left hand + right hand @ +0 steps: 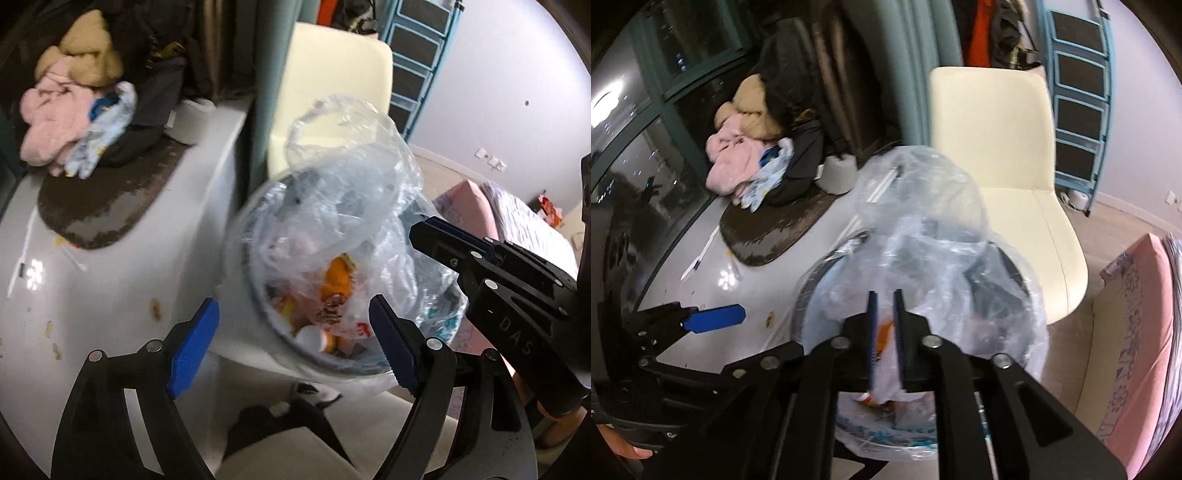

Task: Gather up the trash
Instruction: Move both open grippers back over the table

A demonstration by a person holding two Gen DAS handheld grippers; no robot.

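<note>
Left gripper (291,343): its blue-padded fingers (194,341) stood wide apart over the near rim of the bin, holding nothing; the gap between them framed the bin's mouth.

Right gripper (885,339): its two blue pads were drawn close with only a thin slot between them, pinching a fold of the clear bag – the film ran up out of the slot. In the left wrist view the same gripper (430,236) came in from the right with its tips against the plastic.

Trash bag (351,206): clear crumpled plastic, lining the bin and bunched up high above the rim in a loose hump. Both views were blurred here, so the exact edge of the film could not be traced.

Trash bin (454,314): round, pale blue, standing on the floor beside the white platform and in front of the chair.

Trash inside (334,280): orange and white wrappers and a small white round piece lay low in the bag – too blurred to name further.

Chair (997,147): cream, just behind the bin.

Platform (110,295): white and glossy, left of the bin, with a dark oval mat (110,199) on it.

Clothes pile (70,110): pink, tan and pale blue fabric heaped at the far end of the mat.

Bed (1137,332): pink-edged mattress at the right.
</note>
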